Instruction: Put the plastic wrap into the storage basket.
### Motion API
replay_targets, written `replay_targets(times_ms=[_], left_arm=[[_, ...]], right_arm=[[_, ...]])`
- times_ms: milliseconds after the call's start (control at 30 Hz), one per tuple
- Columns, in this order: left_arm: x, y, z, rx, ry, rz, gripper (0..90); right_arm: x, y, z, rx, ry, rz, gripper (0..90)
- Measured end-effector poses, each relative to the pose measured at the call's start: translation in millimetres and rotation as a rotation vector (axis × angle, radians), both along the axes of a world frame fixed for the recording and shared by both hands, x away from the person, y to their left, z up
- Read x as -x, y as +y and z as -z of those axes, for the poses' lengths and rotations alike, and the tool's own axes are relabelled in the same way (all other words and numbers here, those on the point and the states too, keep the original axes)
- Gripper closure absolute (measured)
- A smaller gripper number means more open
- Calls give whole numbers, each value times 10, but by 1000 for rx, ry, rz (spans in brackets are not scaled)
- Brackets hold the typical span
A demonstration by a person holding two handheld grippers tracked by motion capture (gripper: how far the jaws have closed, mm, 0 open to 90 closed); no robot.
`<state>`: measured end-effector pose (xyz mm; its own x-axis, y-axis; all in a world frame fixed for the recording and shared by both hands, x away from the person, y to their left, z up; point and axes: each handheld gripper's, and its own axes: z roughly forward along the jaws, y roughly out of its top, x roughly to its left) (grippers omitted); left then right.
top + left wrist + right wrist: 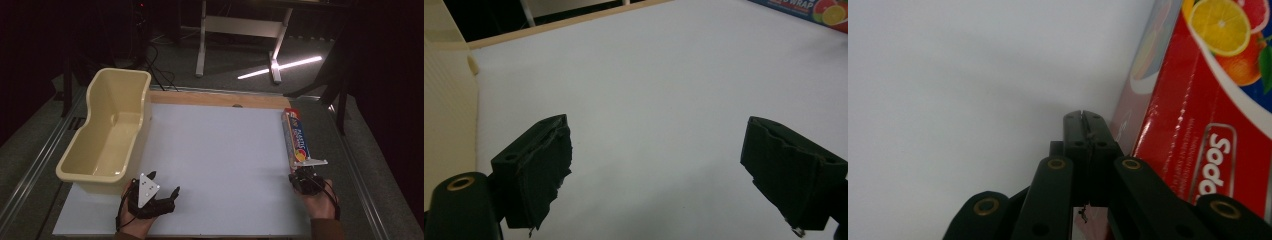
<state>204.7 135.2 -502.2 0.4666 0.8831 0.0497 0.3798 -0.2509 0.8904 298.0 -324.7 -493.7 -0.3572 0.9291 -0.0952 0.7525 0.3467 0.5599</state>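
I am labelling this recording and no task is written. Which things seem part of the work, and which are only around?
Probably part of the work:
- plastic wrap box, beside the shut right gripper
- yellow tub
- left gripper, open
- white board

Only around:
- metal table legs on the floor behind
- cables

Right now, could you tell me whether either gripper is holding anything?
Nothing is held: the left gripper is open over bare table, and the right gripper is shut empty beside the wrap box.
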Motion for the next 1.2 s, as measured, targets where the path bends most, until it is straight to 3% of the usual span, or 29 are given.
replay_targets(times_ms=[33,67,100,133,200,233,267,333,500,533,567,600,700,733,767,800,900,933,1033,1067,1133,1167,1200], left_arm=[[0,0,0,0,0,0,129],[-7,-8,5,-1,2,0,129],[-7,-8,5,-1,2,0,129],[-10,-15,7,-4,3,3,129],[-8,-20,9,-4,3,3,129],[-8,-20,9,-4,3,3,129],[-4,-18,8,-4,3,0,129],[0,-14,5,-1,-2,-3,129],[4,2,-5,1,-5,-4,130],[2,4,-6,3,-5,-4,130],[2,4,-6,3,-5,-4,130],[-2,1,-3,2,-2,-3,130],[-4,-6,1,2,0,-2,130],[-4,-12,5,1,1,-2,130],[-4,-12,5,1,1,-2,130],[-1,-12,4,0,1,-2,130],[-1,-8,4,2,1,-3,130],[-2,-1,4,0,5,-4,130],[-2,1,4,0,5,-4,130],[1,4,1,1,3,-4,130],[3,9,-1,3,2,-5,130],[4,12,0,6,2,-6,130],[4,14,0,5,4,-7,130]], right_arm=[[0,0,0,0,0,0,895],[-2,-12,-39,-18,-34,-25,812],[-2,-12,-39,-18,-34,-25,812],[-20,-7,-107,-49,-74,-54,742],[-52,15,-179,-38,-136,-78,695],[-52,15,-179,-38,-136,-78,695],[-109,24,-237,-19,-182,-65,626],[-187,11,-277,-28,-209,-47,577],[-395,-66,-298,-23,-211,15,529],[-514,-116,-305,-24,-190,51,475],[-514,-116,-305,-24,-190,51,475],[-638,-161,-313,-29,-155,84,427],[-757,-193,-320,-32,-122,102,392],[-885,-225,-309,-26,-80,130,352],[-885,-225,-309,-26,-80,130,352],[-1000,-254,-294,-21,-41,153,336],[-1089,-277,-297,-6,-39,172,330],[-1180,-304,-299,-22,-14,183,319],[-1215,-310,-294,-22,2,187,303],[-1350,-328,-249,-31,73,197,303],[-1384,-334,-234,-32,91,193,302],[-1455,-347,-187,-34,142,198,302],[-1455,-347,-187,-34,142,198,302]])
